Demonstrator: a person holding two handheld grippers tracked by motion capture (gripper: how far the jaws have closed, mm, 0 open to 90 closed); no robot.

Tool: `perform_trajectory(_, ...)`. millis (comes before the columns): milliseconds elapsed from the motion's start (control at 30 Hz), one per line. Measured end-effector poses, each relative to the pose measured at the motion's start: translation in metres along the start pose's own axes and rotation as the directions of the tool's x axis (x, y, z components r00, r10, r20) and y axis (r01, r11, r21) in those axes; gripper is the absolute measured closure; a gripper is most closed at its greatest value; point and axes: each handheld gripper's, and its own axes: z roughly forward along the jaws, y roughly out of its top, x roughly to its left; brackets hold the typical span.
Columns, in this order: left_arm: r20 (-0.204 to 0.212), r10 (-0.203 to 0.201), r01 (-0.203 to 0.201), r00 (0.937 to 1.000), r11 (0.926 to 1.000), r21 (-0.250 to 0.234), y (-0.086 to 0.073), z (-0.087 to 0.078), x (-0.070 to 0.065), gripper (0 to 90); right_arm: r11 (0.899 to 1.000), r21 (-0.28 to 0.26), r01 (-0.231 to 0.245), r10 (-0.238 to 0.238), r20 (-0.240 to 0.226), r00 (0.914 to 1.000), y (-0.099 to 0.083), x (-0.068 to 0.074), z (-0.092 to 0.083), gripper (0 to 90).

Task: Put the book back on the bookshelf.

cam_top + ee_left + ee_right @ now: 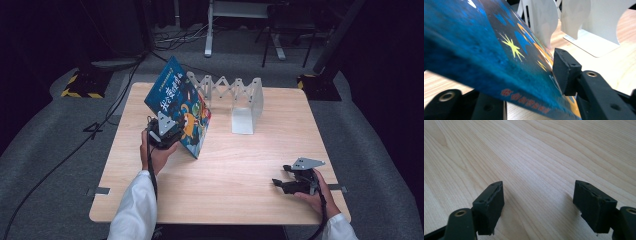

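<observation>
On the wooden table [240,165], your left gripper [163,133] is propping the blue book [180,102] tilted before the white rack [235,100] (jaws flanking its lower edge, actual grip hard to make out); your right gripper [290,181] is resting wide open, holding nothing.

A light wooden square table [250,170] stands on grey carpet floor [45,150]. Behind it, black cables [170,40] trail past a white metal desk frame [210,30] in dim surroundings.
</observation>
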Motion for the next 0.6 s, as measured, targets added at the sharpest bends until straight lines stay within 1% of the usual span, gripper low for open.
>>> perform_trajectory(33,0.007,0.012,-0.012,0.9999,0.9999,0.008,0.001,-0.002,0.001,57.2,1.0,0.0,-0.005,0.005,0.009,1.0,0.0,0.0,0.0,25.2)
perform_trajectory(67,0.015,0.018,-0.018,0.9997,0.9997,0.016,0.002,-0.003,0.001,56.0,1.0,0.007,-0.02,0.019,0.022,0.9996,0.001,-0.001,0.0,25.8)
perform_trajectory(100,0.015,0.018,-0.018,0.9997,0.9997,0.016,0.002,-0.003,0.001,55.2,1.0,0.011,-0.026,0.025,0.028,0.9993,0.001,-0.002,-0.001,26.8)
perform_trajectory(133,0.02,0.029,-0.029,0.9994,0.9993,0.023,0.002,-0.005,0.002,54.1,0.999,0.015,-0.029,0.028,0.031,0.9991,0.001,-0.002,-0.001,27.0)
perform_trajectory(267,0.043,0.041,-0.043,0.9982,0.9982,0.042,0.003,-0.009,0.003,52.1,0.999,0.022,-0.028,0.027,0.035,0.999,0.002,-0.002,-0.002,28.2)
perform_trajectory(333,0.048,0.04,-0.042,0.998,0.998,0.047,0.003,-0.01,0.004,51.0,0.999,0.023,-0.026,0.025,0.039,0.9989,0.002,-0.002,-0.002,28.8)
perform_trajectory(367,0.061,0.036,-0.039,0.9975,0.9979,0.051,0.003,-0.011,0.004,49.2,0.999,0.025,-0.021,0.02,0.04,0.999,0.003,-0.001,-0.003,28.9)
perform_trajectory(467,0.09,0.041,-0.047,0.9951,0.9963,0.071,0.004,-0.014,0.003,44.4,1.0,0.008,-0.018,0.018,0.043,0.9989,0.005,0.001,-0.006,29.3)
perform_trajectory(600,0.095,0.056,-0.064,0.9939,0.9944,0.085,0.006,-0.018,0.001,40.7,1.0,-0.02,-0.016,0.017,0.049,0.9986,0.01,0.004,-0.013,29.4)
